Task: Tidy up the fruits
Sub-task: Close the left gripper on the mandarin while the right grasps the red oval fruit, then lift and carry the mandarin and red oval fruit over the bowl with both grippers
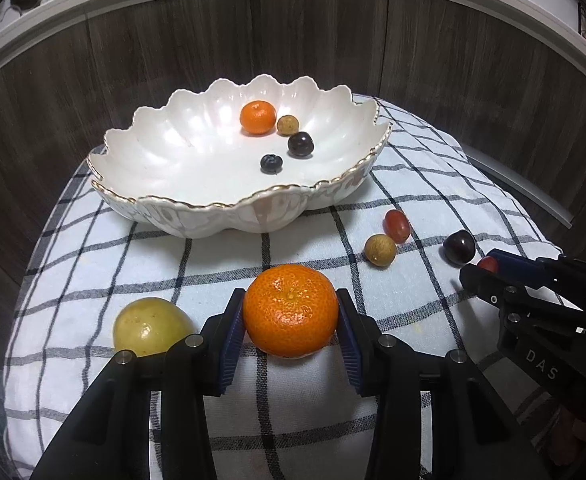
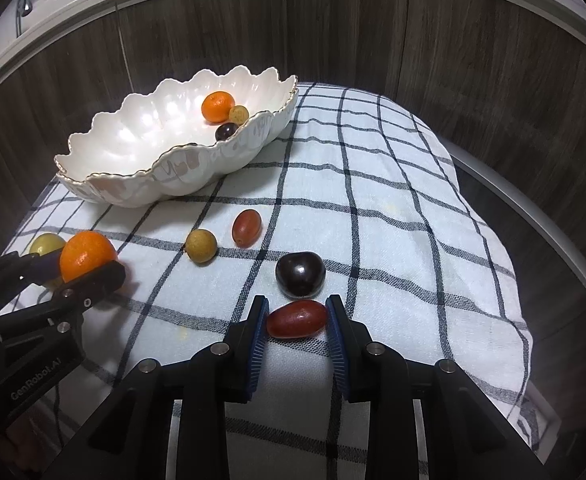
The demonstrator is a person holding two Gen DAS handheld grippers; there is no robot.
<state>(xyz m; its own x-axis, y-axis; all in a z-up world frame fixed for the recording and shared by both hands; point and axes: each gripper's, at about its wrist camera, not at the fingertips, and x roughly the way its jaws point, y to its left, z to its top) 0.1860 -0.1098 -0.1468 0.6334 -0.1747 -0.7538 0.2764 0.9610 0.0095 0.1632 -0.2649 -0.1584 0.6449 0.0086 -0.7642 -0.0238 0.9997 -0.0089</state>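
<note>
1. Left gripper [image 1: 291, 316]: fingers pinch the large mandarin [image 1: 291, 310] on the checked cloth [image 1: 213, 264], near of the scalloped bowl [image 1: 153, 160].
2. Right gripper [image 2: 297, 320]: fingers pinch a red grape [image 2: 297, 319] on the cloth, just near of the dark cherry [image 2: 300, 273].
3. The bowl holds a small mandarin [image 1: 257, 117], a longan [image 1: 287, 125], a cherry and a blueberry [image 1: 271, 163].

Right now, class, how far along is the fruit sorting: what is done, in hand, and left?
Done: a mandarin, longan, cherry and blueberry lie in the bowl. In hand: the left claw grips a mandarin; the right claw grips a red grape. Left on the cloth: yellow fruit, longan, grape, cherry.
</note>
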